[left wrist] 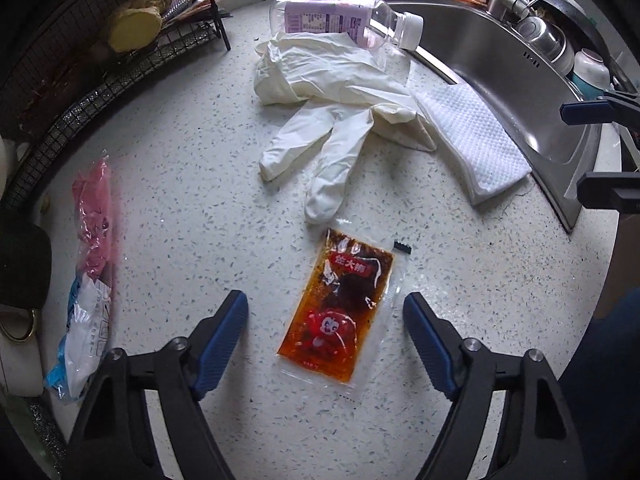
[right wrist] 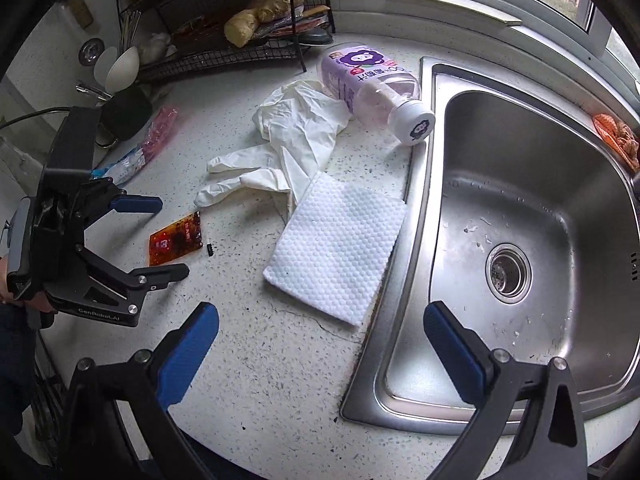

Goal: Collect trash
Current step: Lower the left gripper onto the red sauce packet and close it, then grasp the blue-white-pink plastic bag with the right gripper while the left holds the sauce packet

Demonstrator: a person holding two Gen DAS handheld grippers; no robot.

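On the speckled counter [left wrist: 168, 184], a pink and blue plastic wrapper [left wrist: 90, 264] lay well outside the left finger of the left gripper [left wrist: 324, 312]. That gripper's jaws stood spread, pressing on nothing, with the red sauce packet [left wrist: 340, 304] lying flat on the counter between the two blue pads and apart from both. A small black scrap [left wrist: 401, 247] sat just past the packet's far right corner. Straight ahead of the jaws lay the white rubber gloves [left wrist: 332, 120], their fingertips near the packet's far edge, and beyond the gloves a plastic bottle [left wrist: 344, 16] on its side. A folded white paper towel [left wrist: 472, 136] lay ahead and to the right, against the rim of the steel sink [left wrist: 520, 80].

The right gripper [right wrist: 320, 340] also stood with jaws spread and empty; the paper towel lay just ahead of its left pad, the sink basin ahead of its right.
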